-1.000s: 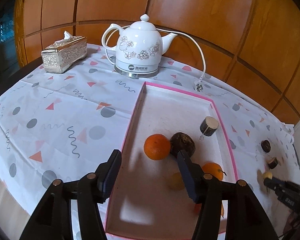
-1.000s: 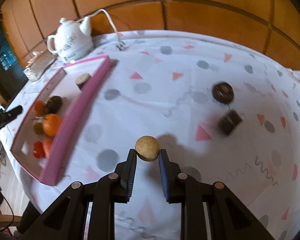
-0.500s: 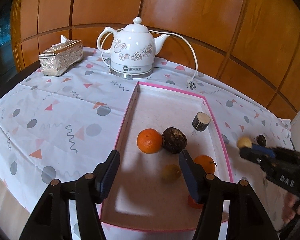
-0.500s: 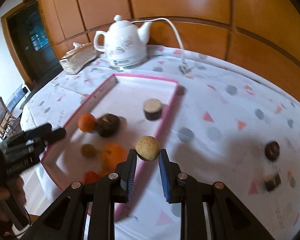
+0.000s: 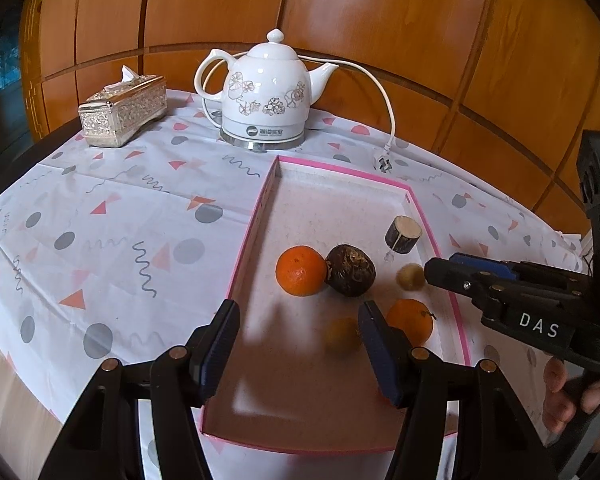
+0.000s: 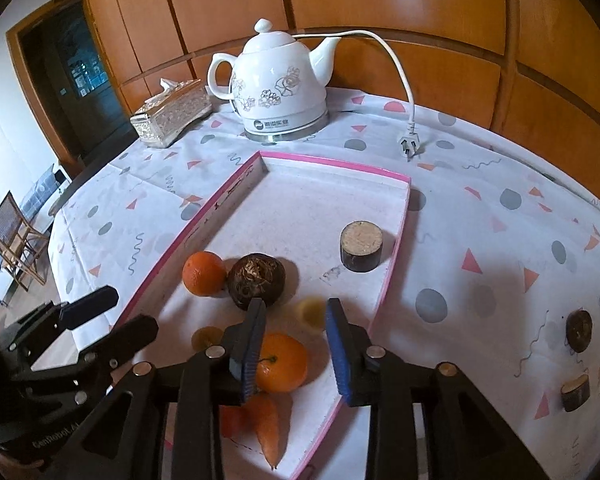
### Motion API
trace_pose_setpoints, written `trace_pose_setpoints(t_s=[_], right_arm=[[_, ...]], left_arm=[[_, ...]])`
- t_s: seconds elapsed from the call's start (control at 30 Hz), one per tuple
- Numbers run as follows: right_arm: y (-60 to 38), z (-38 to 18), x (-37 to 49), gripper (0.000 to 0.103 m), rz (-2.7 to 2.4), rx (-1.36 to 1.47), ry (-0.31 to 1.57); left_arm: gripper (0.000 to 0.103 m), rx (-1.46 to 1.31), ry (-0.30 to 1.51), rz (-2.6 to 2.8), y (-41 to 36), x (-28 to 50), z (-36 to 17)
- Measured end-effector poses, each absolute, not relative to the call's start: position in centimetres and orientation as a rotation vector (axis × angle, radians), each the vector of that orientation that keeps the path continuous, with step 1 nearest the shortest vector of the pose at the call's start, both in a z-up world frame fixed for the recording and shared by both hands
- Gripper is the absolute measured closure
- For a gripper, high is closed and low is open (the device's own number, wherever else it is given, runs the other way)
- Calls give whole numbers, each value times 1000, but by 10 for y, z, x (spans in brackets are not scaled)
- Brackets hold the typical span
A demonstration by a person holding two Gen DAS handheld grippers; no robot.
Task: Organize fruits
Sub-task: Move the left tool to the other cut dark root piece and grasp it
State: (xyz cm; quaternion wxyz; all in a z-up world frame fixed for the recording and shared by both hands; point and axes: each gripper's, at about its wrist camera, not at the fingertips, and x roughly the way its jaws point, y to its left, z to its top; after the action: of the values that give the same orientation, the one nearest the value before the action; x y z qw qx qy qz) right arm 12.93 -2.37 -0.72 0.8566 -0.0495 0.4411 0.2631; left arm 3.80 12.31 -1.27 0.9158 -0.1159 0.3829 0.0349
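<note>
On the patterned tablecloth [image 6: 480, 216], in front of the white kettle [image 6: 278, 88], lies a pink-rimmed tray [image 6: 324, 164]; everything else is best placed from that tray. Behind its far left corner sits a silver tissue box [image 5: 124, 112], and the kettle's plug [image 6: 410, 146] lies just past its far right corner. The left gripper [image 5: 296, 344] hangs over the tray's near end with its fingers spread wide, holding nothing. The right gripper [image 6: 296, 346] reaches in over the right rim, its fingers parted, and a small tan fruit [image 6: 311, 311] shows blurred just beyond its tips; whether it touches them I cannot tell. Inside the tray are two oranges [image 6: 203, 273] [image 6: 280, 362], a dark brown fruit [image 6: 256, 280] touching the farther orange, a cut wooden stub [image 6: 362, 246] near the right wall, and a small yellowish fruit [image 5: 342, 336]. Well right of the tray lie two small dark pieces [image 6: 578, 330].
</note>
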Motion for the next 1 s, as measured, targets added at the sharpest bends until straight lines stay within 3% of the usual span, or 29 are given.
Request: trace_pose_setpoints(t_s=[0.37,1.0], right_arm=[[-63,-4,108,68,486,-32,898],[-225,-16,85,67,105,140,879]], left_arm=[[40,-218,783,49,114,39,-10],[39,-111,792,-77,55,46,-2]])
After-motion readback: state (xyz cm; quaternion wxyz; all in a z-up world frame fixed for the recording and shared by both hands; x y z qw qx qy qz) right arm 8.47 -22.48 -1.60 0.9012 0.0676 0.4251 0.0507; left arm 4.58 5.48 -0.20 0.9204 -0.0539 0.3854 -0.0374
